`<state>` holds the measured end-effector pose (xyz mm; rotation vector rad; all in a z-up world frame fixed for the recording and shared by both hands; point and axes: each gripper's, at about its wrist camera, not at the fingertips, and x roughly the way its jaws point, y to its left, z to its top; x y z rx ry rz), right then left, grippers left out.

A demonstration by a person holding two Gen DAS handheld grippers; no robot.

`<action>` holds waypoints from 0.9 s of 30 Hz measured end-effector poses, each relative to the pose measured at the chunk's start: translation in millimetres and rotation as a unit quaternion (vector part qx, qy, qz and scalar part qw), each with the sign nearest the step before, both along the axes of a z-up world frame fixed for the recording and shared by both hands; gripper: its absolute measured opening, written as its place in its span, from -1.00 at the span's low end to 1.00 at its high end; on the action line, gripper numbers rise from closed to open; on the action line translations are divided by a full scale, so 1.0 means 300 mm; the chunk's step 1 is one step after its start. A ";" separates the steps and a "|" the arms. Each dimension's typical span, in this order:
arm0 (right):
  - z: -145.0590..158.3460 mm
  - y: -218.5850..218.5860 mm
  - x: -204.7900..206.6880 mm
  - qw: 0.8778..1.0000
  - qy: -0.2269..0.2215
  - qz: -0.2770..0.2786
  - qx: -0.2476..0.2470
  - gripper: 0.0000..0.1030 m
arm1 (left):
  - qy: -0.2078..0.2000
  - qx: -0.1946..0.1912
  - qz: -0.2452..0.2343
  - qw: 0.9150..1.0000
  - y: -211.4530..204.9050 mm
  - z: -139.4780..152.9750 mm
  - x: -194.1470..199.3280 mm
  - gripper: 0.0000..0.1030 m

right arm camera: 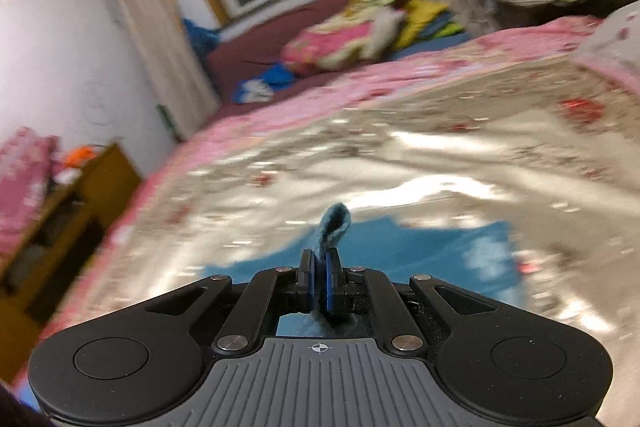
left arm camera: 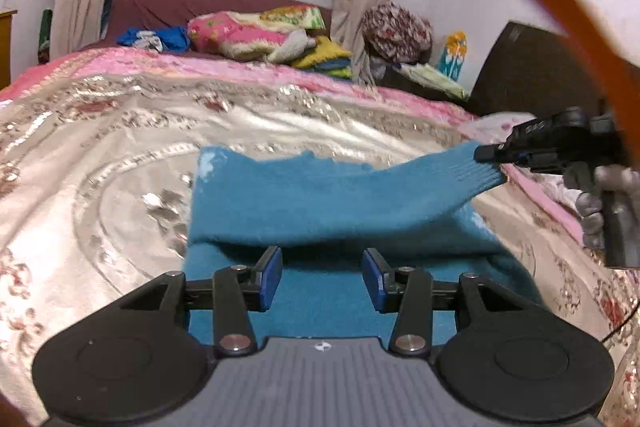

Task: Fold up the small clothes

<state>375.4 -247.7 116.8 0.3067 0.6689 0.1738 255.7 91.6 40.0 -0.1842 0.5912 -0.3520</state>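
A small teal knitted garment (left arm camera: 320, 203) lies on the shiny floral bedspread (left arm camera: 100, 167). Its upper layer is lifted and stretched toward the right. My left gripper (left arm camera: 322, 277) is open and empty, low over the garment's near part, just in front of the raised fold. My right gripper (left arm camera: 486, 153) shows at the right of the left wrist view, shut on the garment's right end and holding it above the bed. In the right wrist view my right gripper (right arm camera: 319, 281) pinches a strip of the teal garment (right arm camera: 334, 225) between its blue pads; the rest of it lies below.
A pile of colourful bedding and clothes (left arm camera: 260, 31) lies at the far end of the bed under the window. A dark headboard or cabinet (left arm camera: 528, 67) stands at the right. A wooden shelf unit (right arm camera: 60, 211) stands left of the bed. An orange cable (left arm camera: 560, 7) arcs overhead.
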 end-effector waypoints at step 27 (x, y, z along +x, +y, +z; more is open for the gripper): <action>-0.302 -0.050 0.058 0.994 0.074 -0.061 -0.050 -0.77 | 0.063 0.057 0.028 0.996 0.040 -0.100 -0.104 -0.04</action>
